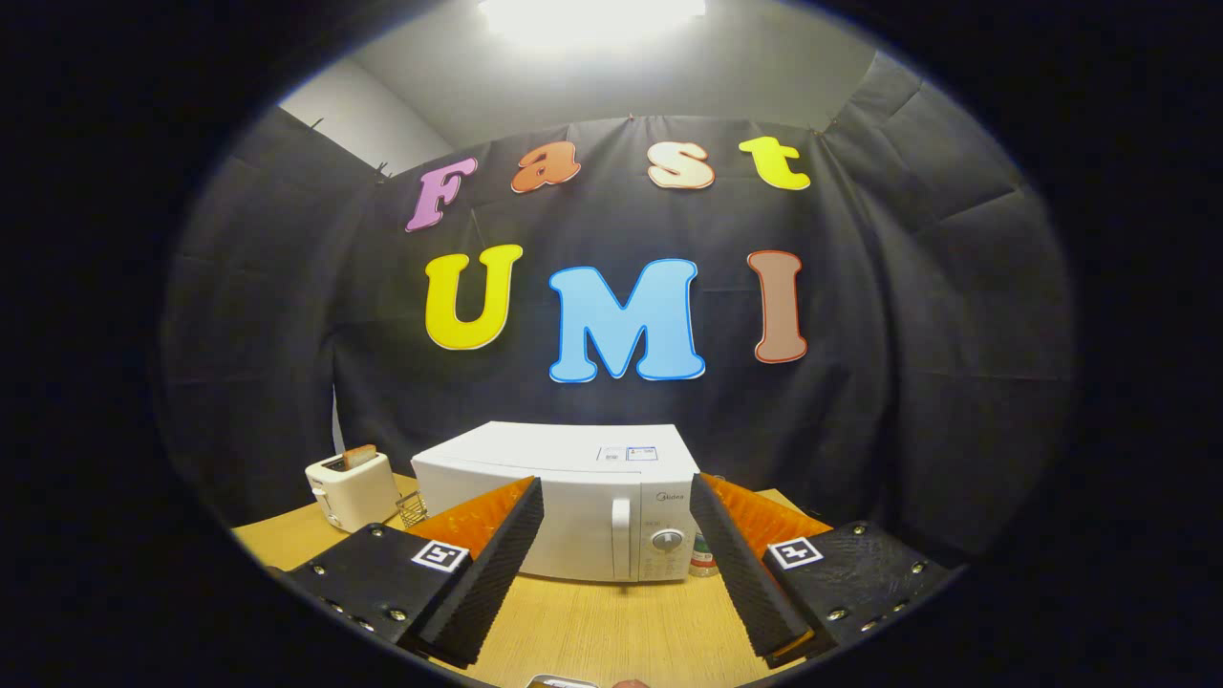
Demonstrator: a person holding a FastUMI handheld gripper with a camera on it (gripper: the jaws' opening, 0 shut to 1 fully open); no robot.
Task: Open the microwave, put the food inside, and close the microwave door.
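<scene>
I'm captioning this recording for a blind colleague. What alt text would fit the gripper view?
A white microwave with its door shut stands on a wooden table, just beyond the open, empty fingers of the hand-held gripper. Beside the microwave stands a white toaster with a slice of toast in its slot, and black cloth hangs behind.

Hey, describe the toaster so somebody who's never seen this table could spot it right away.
Find the white microwave on the wooden table, beyond the open gripper. The toaster stands beside its door end: a small cream box with bread poking from its top slot.
</scene>
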